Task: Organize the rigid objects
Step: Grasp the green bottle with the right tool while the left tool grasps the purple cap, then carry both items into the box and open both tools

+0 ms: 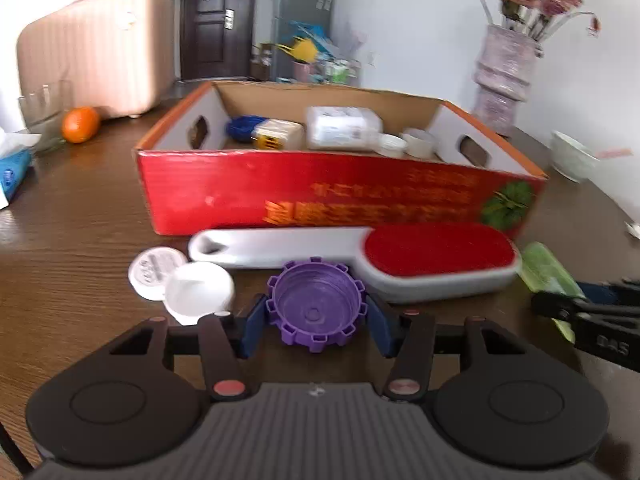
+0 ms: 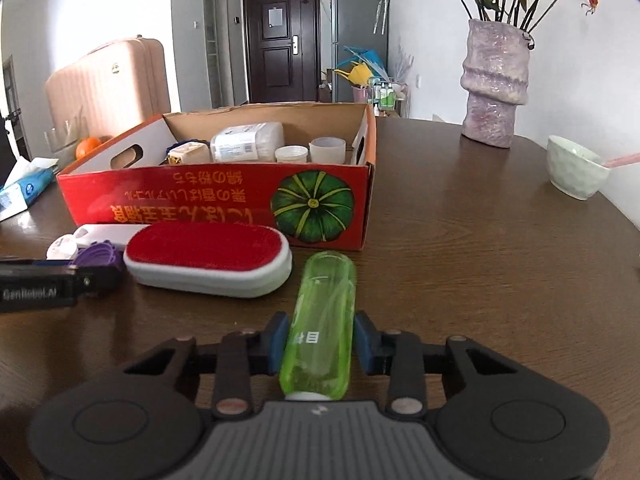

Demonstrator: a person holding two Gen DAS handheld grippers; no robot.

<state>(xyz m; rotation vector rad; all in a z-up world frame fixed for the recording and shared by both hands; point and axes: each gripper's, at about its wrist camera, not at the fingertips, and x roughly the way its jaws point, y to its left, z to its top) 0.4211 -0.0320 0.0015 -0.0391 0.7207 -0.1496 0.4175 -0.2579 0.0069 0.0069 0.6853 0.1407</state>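
We're mid-pickup w/ both. Left gripper (image 1: pixel 316 322) has its pads against the purple cap (image 1: pixel 316 306), apparently pinching it, by the lint brush (image 1: pixel 400 264) near the tabletop's front. Right gripper (image 2: pixel 320 344) straddles the green bottle (image 2: pixel 322 320); pads look just apart, grip can't be told. Next, we think: lift over the red box (image 2: pixel 224 204) front wall. Right side of the table (image 2: pixel 480 260) is roomy.

Brown table (image 2: pixel 480 260): box (image 2: pixel 224 204), brush (image 2: pixel 208 264), bottle (image 2: pixel 324 320).
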